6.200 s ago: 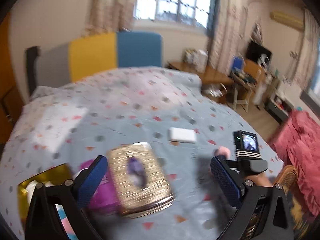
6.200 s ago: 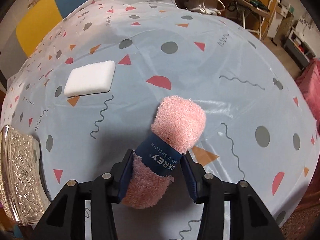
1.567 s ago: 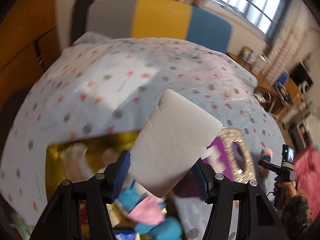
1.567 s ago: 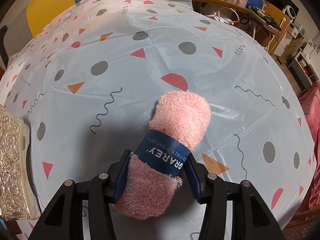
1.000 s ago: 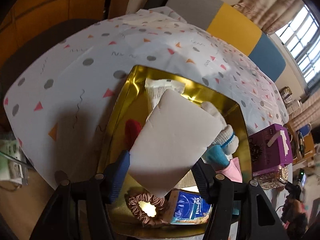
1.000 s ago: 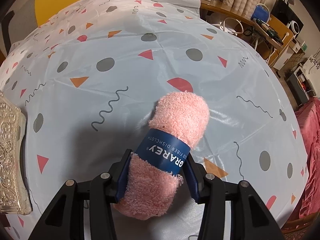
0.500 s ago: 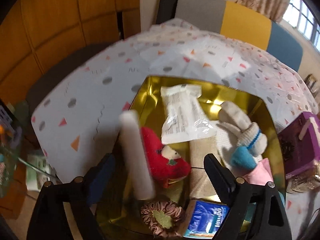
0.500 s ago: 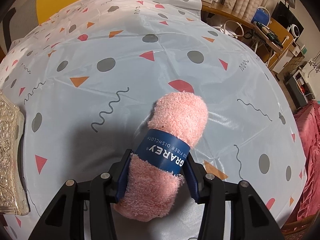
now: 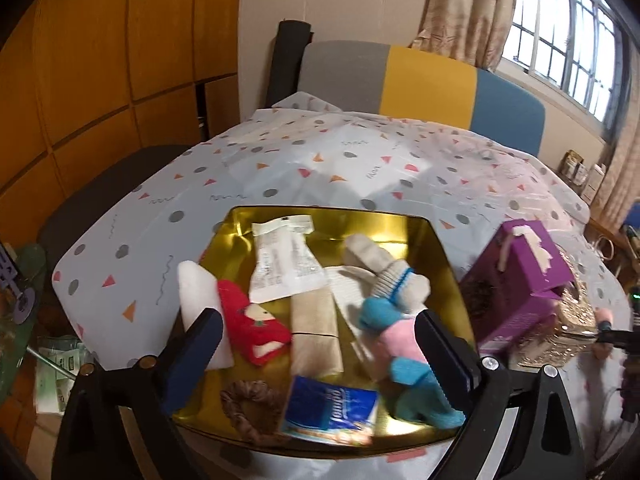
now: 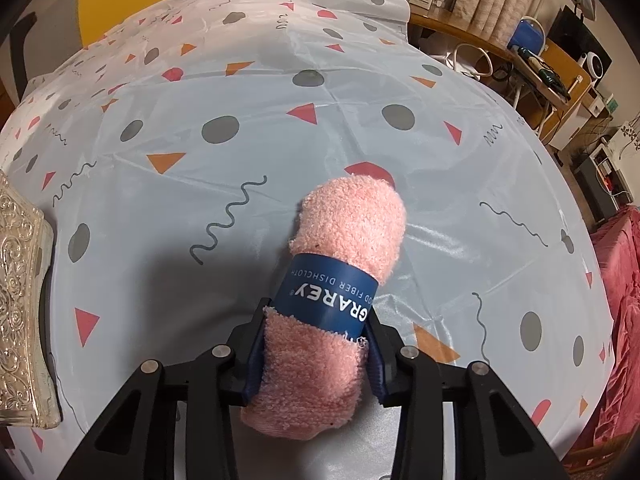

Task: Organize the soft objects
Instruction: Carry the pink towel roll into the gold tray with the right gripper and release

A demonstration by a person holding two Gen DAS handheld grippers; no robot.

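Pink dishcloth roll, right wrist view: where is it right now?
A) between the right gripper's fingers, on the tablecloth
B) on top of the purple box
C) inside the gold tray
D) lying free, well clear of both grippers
A: the pink dishcloth roll lies on the tablecloth with the right gripper closing on its near end, a blue finger pad against each side.

A navy band (image 10: pixel 330 298) around the pink dishcloth (image 10: pixel 340 272) reads "GRAREY" and "FIBER DISHCLOTH". Inside the gold tray (image 9: pixel 400 224), a blue packet (image 9: pixel 332 410) carries white lettering, blurred beyond reading.
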